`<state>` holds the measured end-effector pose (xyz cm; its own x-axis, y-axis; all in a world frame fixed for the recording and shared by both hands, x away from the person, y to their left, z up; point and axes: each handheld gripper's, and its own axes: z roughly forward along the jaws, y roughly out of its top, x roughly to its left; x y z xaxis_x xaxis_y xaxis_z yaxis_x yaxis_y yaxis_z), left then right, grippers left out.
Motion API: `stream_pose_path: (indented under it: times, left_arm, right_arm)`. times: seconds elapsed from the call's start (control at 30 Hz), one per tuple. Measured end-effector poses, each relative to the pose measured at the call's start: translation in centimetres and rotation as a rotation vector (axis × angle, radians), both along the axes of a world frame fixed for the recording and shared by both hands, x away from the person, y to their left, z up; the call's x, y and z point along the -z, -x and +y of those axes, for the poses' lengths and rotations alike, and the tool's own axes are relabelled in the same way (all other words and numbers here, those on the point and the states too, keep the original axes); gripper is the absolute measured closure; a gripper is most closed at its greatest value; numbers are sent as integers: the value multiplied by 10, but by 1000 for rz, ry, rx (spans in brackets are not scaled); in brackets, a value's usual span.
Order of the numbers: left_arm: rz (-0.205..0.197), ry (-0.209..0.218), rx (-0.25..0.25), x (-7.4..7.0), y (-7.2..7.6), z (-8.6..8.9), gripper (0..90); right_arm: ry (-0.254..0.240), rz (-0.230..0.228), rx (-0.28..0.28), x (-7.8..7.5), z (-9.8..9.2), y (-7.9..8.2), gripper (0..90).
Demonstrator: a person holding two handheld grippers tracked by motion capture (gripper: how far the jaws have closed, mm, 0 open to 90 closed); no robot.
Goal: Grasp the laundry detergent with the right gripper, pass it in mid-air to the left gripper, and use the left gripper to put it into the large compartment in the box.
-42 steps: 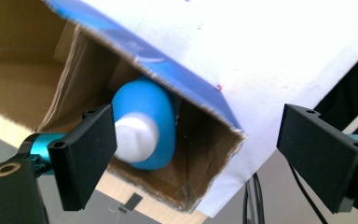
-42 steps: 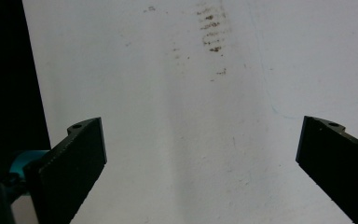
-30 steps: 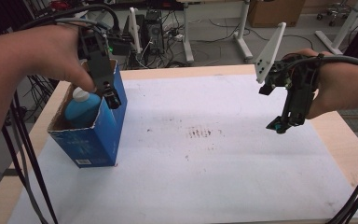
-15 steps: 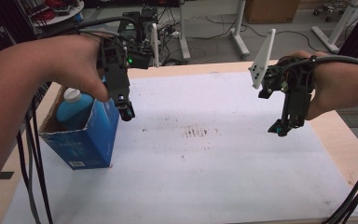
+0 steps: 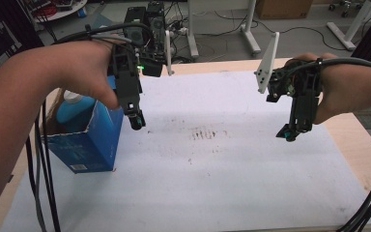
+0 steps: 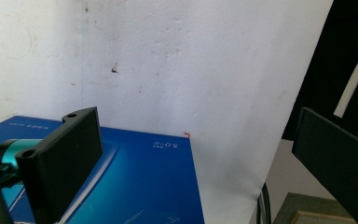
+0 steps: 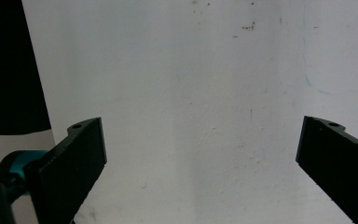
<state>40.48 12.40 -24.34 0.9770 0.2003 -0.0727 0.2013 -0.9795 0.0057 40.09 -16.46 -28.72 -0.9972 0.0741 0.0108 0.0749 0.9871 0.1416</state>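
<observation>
Left gripper (image 5: pixel 135 120) has lifted clear of the blue box (image 5: pixel 89 140), jaws spread and empty; right gripper (image 5: pixel 290 133) waits, jaws likewise spread.

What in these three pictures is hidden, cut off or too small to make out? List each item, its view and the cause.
- Bottle in the blue box, high view: lower body hidden by box walls, top by the hand.
- Box print, left gripper view: too small to read.
- Left claw opening, high view: seen end-on, blurred.
- Right claw tips, right gripper view: cut by the bottom edge.
</observation>
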Motion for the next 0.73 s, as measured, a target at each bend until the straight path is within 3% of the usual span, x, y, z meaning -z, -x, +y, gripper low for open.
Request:
stream_pose_path:
  times: [0.73]
  left_arm:
    - [-8, 28, -5, -3, -2, -2, 16]
  right_arm:
    - [1, 5, 10, 2, -4, -7, 6]
